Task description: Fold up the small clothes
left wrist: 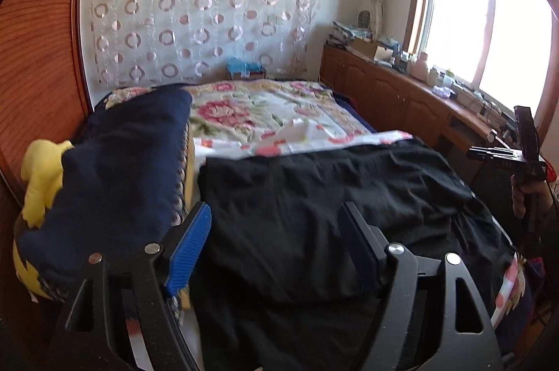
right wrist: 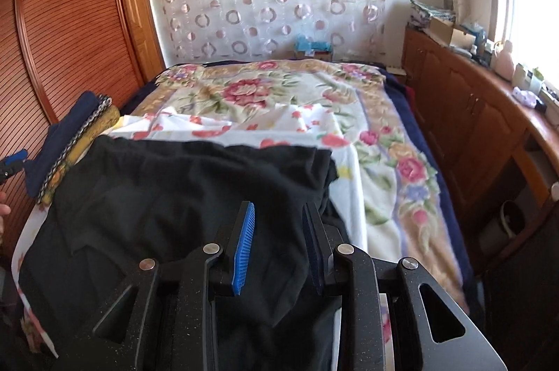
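A black garment lies spread and slightly wrinkled on a white flowered sheet at the near end of the bed. My left gripper hovers over the garment's near left part, open wide, with only cloth below the blue pads. My right gripper is over the garment's near right part. Its jaws stand a narrow gap apart, black cloth shows through the gap, and the pads do not press it. The right gripper also appears at the right edge of the left wrist view.
A stack of folded clothes with a navy piece on top sits left of the garment, next to a yellow plush toy. A floral blanket covers the bed's far half. A wooden wardrobe stands left, a cluttered cabinet right.
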The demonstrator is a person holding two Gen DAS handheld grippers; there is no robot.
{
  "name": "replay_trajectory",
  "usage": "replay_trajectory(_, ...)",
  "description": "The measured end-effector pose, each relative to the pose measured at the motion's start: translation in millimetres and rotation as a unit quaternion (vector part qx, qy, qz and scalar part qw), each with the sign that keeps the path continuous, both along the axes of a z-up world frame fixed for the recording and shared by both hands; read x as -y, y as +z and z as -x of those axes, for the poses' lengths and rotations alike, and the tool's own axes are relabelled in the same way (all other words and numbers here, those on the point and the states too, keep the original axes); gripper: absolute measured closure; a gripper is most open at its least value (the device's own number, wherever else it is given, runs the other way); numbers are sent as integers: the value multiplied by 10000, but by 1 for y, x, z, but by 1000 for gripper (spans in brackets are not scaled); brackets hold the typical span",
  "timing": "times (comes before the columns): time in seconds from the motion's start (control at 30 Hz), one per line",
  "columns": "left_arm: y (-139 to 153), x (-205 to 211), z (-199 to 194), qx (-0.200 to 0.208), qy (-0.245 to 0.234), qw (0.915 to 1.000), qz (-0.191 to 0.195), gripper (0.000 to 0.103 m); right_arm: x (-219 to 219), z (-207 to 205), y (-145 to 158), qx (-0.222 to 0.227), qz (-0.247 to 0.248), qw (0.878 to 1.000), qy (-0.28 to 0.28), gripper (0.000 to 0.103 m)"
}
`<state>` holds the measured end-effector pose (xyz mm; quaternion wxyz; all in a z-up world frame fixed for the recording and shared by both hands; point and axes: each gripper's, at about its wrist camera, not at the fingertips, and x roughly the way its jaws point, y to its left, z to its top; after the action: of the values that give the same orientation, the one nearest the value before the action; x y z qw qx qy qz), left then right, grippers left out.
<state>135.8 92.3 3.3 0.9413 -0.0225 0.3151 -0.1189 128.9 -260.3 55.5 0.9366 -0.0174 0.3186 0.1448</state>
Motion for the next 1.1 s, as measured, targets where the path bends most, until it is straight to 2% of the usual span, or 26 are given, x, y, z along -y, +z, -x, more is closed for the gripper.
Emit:
replay_trajectory(0.13,-26,10,-2,-376,-95,9992,-134,27,53,-3,-22,-202,-119,9997,-14,74)
replay_trajectory(0.2,-36,11,-9,-536,-90,9984,-147,27,60,-29,-32,-310,-88,9995,-37,74)
replay_trajectory(0.37,-62,13,-16,-957,33,9953,-126,27,54,-24,-39,-408,-184,9989,-111,74)
replay_trajectory(0.5,-77,15,-17,-1187,47,9926,-256,27,53,-21,-43,-509,-189,9984,-137,74)
replay_trajectory(0.63,-79,17,-17,-1231,100,9918,-321,26,52,-33,-45,-629,-275,9974,-225,74)
replay_trajectory(0.8,-82,26,-19,-1237,102,9904,-610,23,50,-39,-42,-633,-87,9973,-351,63)
replay_trajectory(1.1,-81,24,-17,-1253,77,9910,-456,23,34,-52,-53,-637,207,9973,-292,60)
